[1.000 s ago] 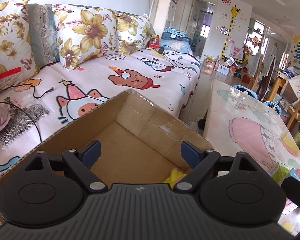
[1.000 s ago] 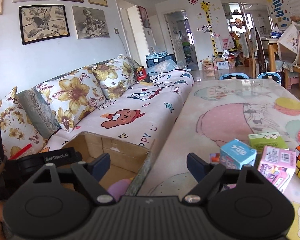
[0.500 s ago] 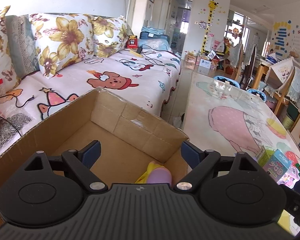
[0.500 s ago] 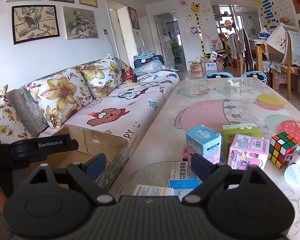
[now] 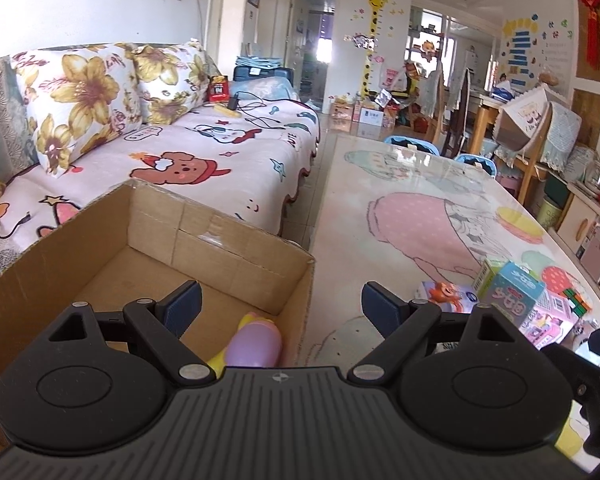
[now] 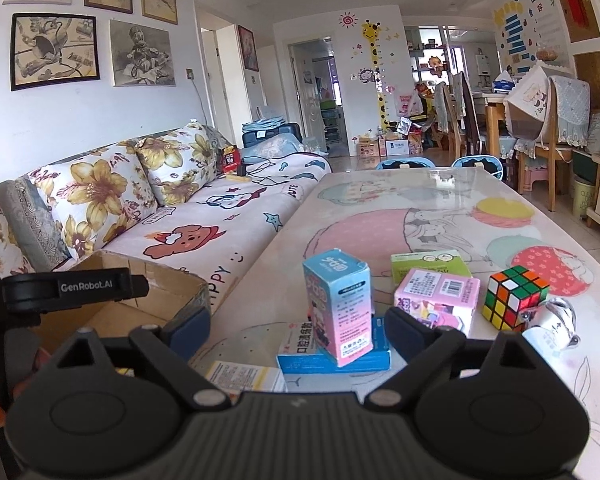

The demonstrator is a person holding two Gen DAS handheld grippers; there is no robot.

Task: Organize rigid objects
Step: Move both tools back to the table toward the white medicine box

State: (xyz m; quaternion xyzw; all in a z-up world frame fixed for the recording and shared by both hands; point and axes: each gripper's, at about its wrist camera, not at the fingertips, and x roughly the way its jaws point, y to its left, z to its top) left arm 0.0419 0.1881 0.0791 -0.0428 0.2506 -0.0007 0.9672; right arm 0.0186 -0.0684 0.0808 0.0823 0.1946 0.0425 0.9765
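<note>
Light: bright daylight from the far windows (image 6: 432, 60) and doorway (image 5: 314, 46)
Glare: sheen across the glossy worktop (image 6: 440, 200), strongest at its far end
Shadows: soft, inside the cardboard box (image 5: 220, 240)
Distortion: fisheye bending of walls, dark vignette in corners
Focus: sharp nearby, distant room slightly washed out

A daylit room: white wall (image 6: 100, 128) with framed pictures (image 6: 55, 51), a sofa (image 6: 220, 216) with flowered cushions (image 6: 100, 196), wooden chairs (image 6: 556, 128) beyond.
</note>
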